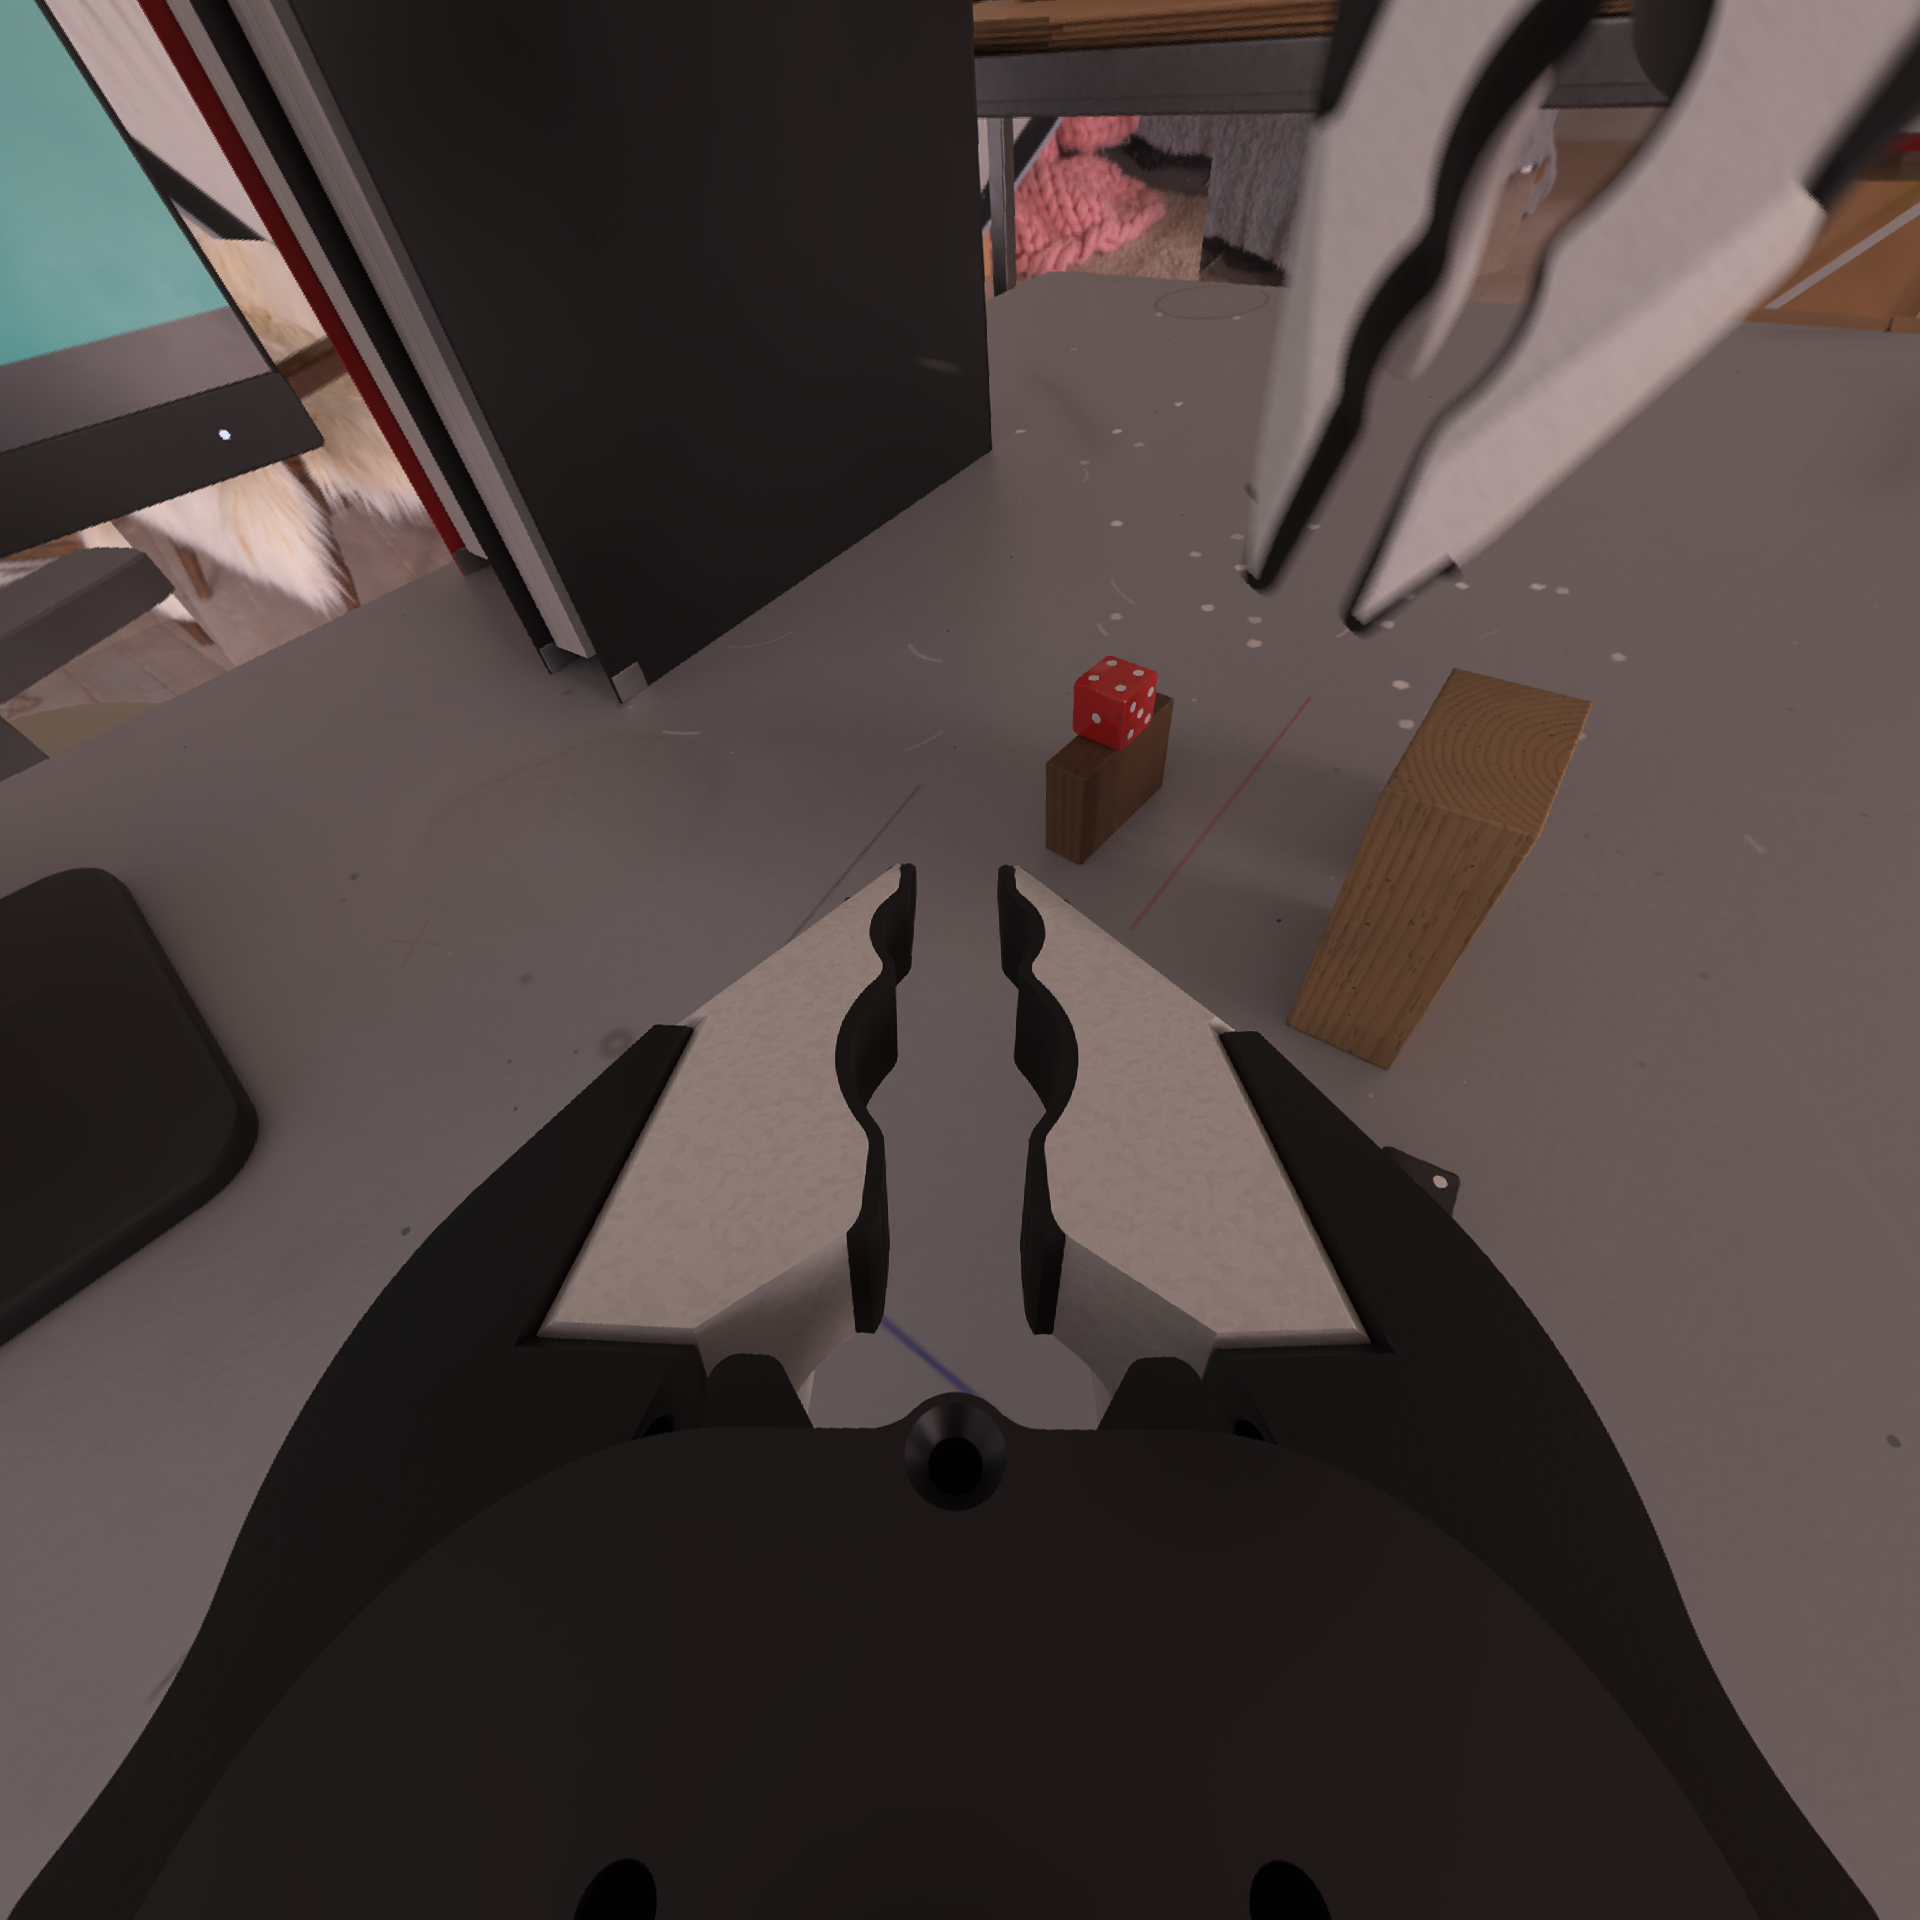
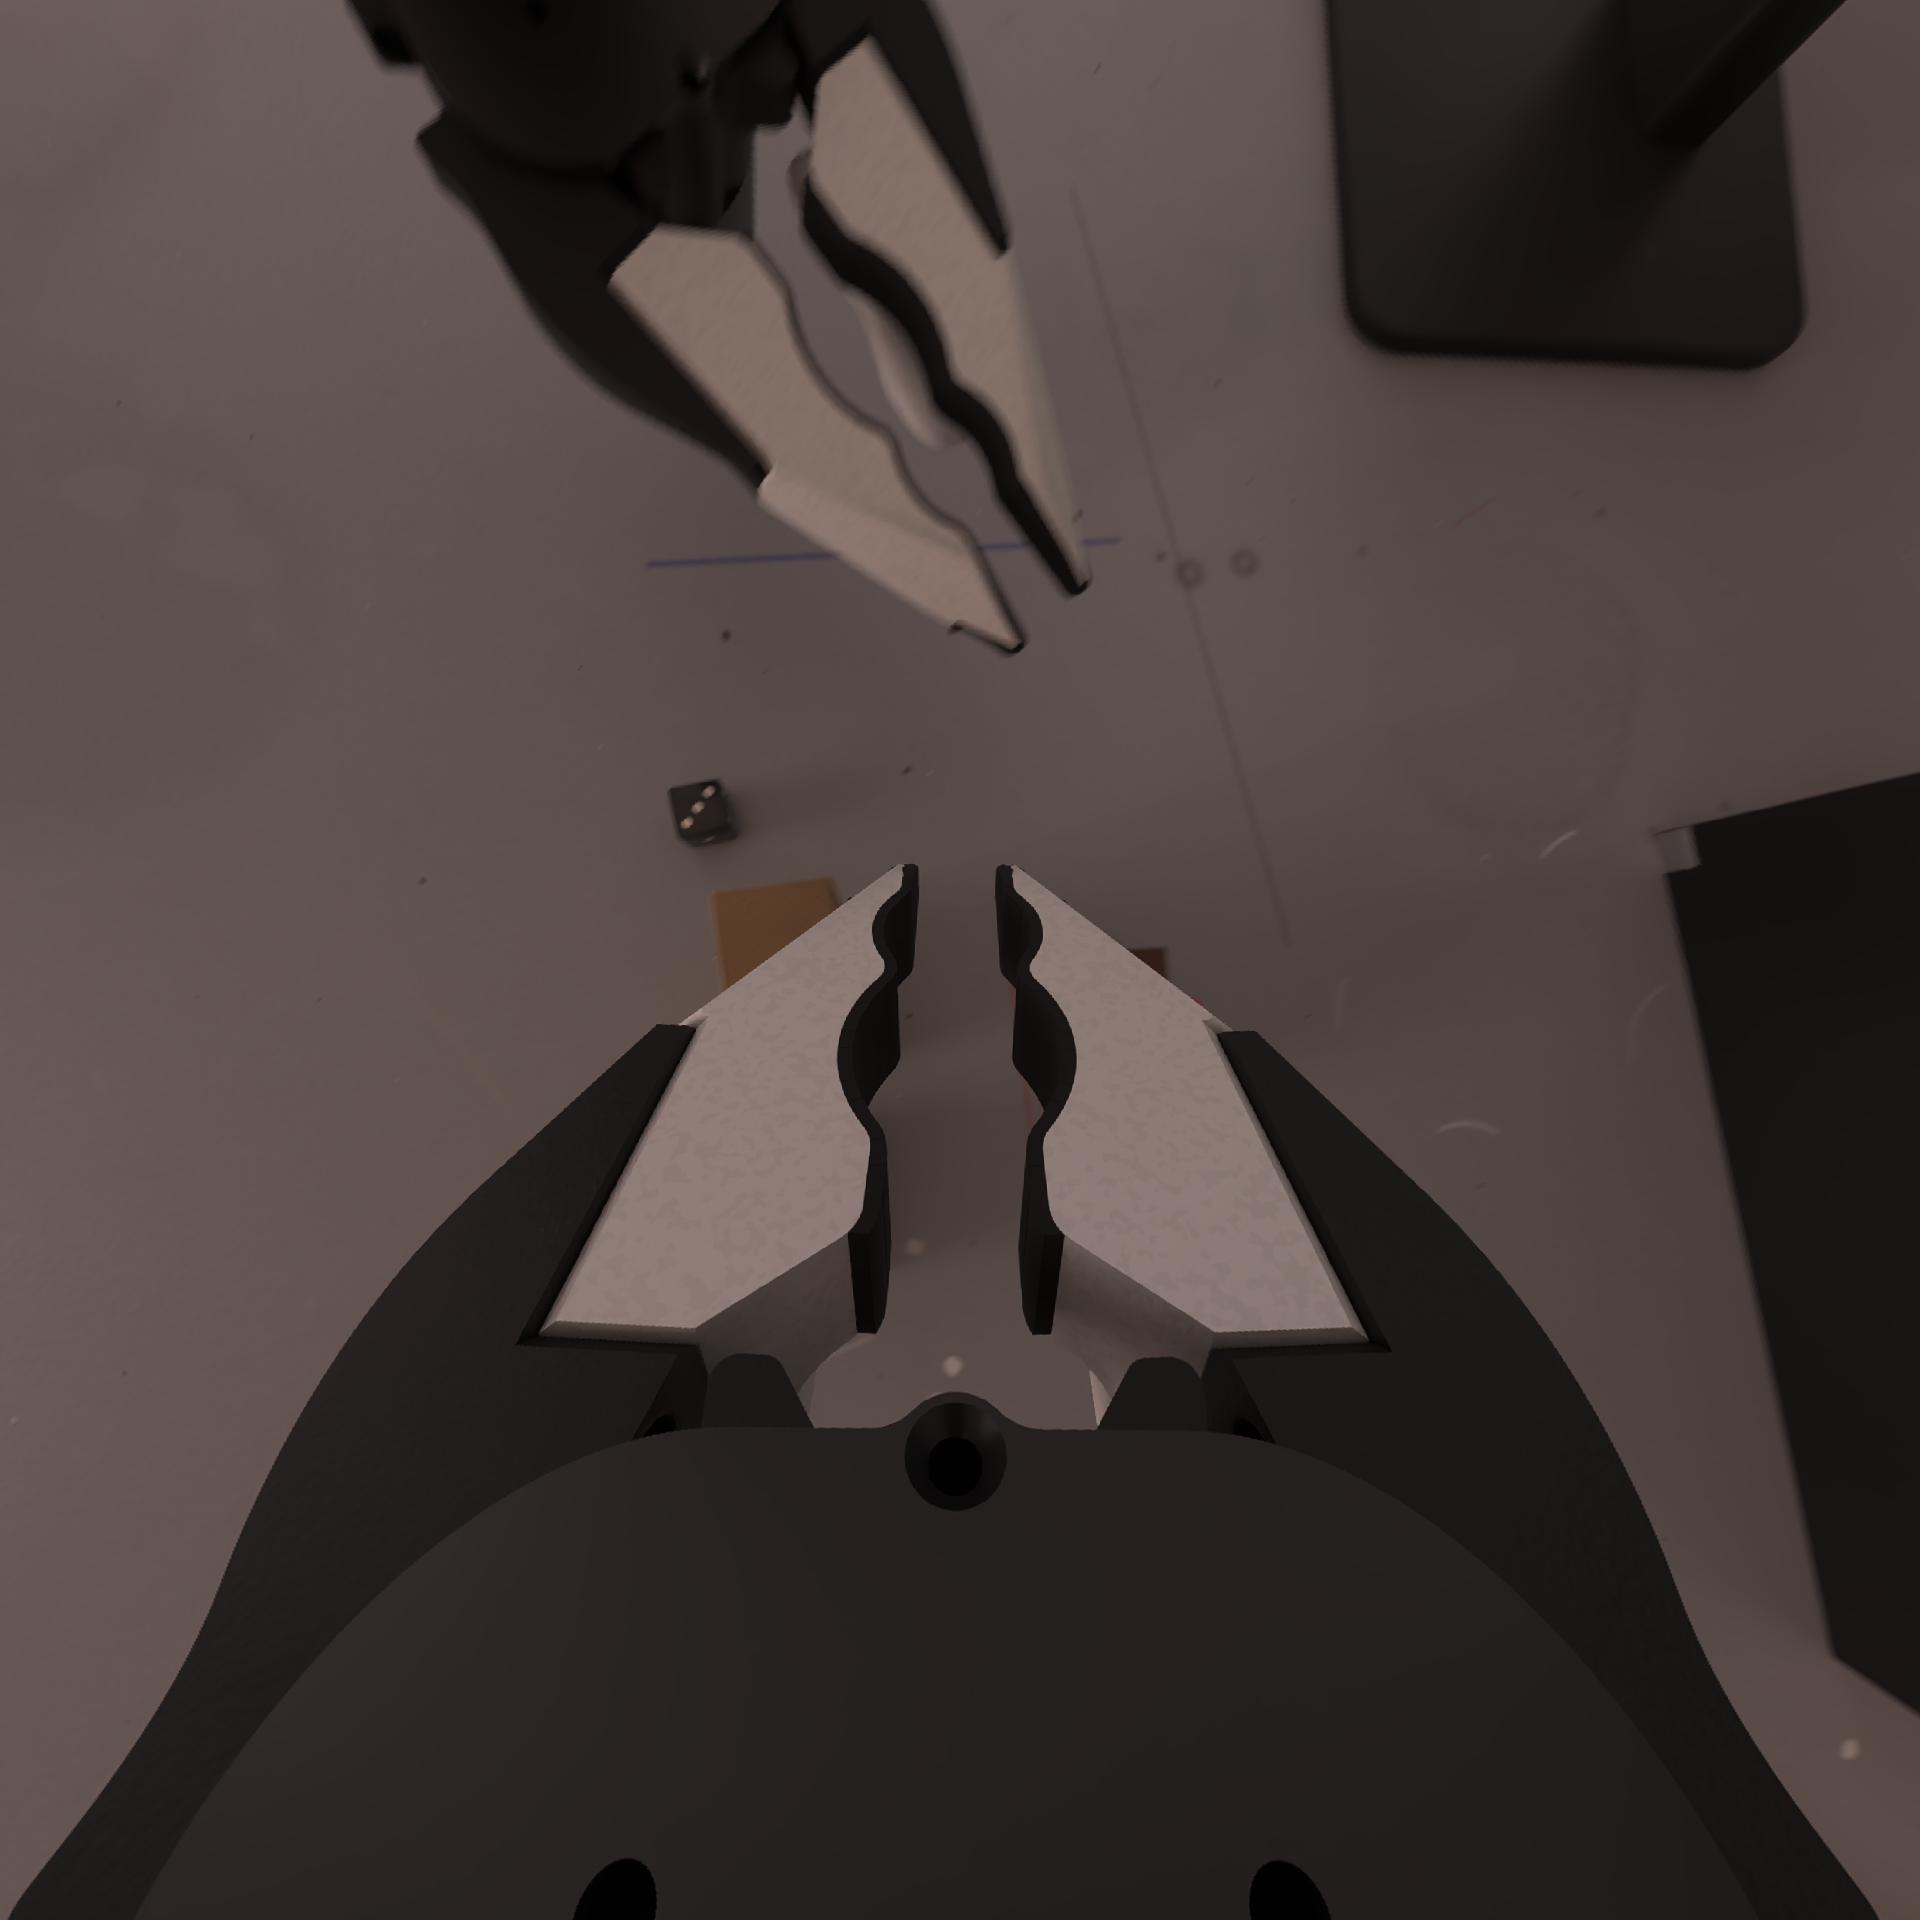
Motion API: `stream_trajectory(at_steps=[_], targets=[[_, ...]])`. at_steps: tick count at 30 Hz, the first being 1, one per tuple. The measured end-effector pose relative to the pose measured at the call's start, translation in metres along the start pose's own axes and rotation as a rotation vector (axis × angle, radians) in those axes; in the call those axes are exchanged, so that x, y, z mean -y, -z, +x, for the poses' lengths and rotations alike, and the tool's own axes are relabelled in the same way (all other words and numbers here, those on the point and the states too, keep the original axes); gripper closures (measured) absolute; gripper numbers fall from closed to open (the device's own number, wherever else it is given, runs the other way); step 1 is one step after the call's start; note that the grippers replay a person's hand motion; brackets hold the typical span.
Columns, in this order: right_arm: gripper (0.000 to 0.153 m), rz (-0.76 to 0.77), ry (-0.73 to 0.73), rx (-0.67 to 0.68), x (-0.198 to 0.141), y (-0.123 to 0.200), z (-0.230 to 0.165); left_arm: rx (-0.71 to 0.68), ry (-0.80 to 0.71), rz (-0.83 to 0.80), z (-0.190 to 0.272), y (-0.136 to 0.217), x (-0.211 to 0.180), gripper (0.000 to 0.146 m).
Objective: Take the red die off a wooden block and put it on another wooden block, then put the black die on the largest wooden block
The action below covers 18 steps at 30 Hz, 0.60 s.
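Note:
A red die [image 1: 1114, 701] sits on a small dark wooden block [image 1: 1107, 795] on the grey table [image 1: 520, 883]. A tall light wooden block [image 1: 1439, 862] stands to its right. My left gripper [image 1: 956, 873] is open and empty, short of the dark block. My right gripper [image 1: 1309, 603] hangs open above and beyond the blocks, pointing down. In the right wrist view my right gripper [image 2: 956, 873] is open and empty. The black die [image 2: 702, 812] lies on the table, beside the light block's top [image 2: 774, 920]. The left gripper [image 2: 1042, 613] shows beyond.
A large black box [image 1: 675, 312] stands at the back left, with a monitor [image 1: 83, 208] further left. A flat black base [image 1: 94, 1091] lies on the left. In the right wrist view the base [image 2: 1558, 208] and box [image 2: 1818, 1143] are on the right.

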State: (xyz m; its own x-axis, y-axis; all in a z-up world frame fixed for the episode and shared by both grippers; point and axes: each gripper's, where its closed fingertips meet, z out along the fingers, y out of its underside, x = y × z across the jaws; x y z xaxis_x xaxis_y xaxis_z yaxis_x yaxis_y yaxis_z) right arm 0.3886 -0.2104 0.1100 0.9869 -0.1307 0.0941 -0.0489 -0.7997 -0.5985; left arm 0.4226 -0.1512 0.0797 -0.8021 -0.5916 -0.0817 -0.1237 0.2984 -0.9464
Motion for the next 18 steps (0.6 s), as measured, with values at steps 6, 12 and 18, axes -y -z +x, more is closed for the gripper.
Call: stream_trajectory(at_steps=[6, 12, 18], targets=[[0.138, -0.02, 0.017, 0.002, 0.025, -0.003, 0.04, 0.016, -0.022, -0.017, -0.002, 0.0, -0.004, 0.131], [0.138, -0.078, 0.016, 0.029, 0.023, -0.027, 0.057, 0.022, -0.023, -0.021, -0.004, -0.001, -0.006, 0.131], [0.138, -0.094, 0.029, 0.045, 0.024, -0.041, 0.058, 0.023, -0.026, -0.029, -0.004, -0.002, -0.008, 0.132]])
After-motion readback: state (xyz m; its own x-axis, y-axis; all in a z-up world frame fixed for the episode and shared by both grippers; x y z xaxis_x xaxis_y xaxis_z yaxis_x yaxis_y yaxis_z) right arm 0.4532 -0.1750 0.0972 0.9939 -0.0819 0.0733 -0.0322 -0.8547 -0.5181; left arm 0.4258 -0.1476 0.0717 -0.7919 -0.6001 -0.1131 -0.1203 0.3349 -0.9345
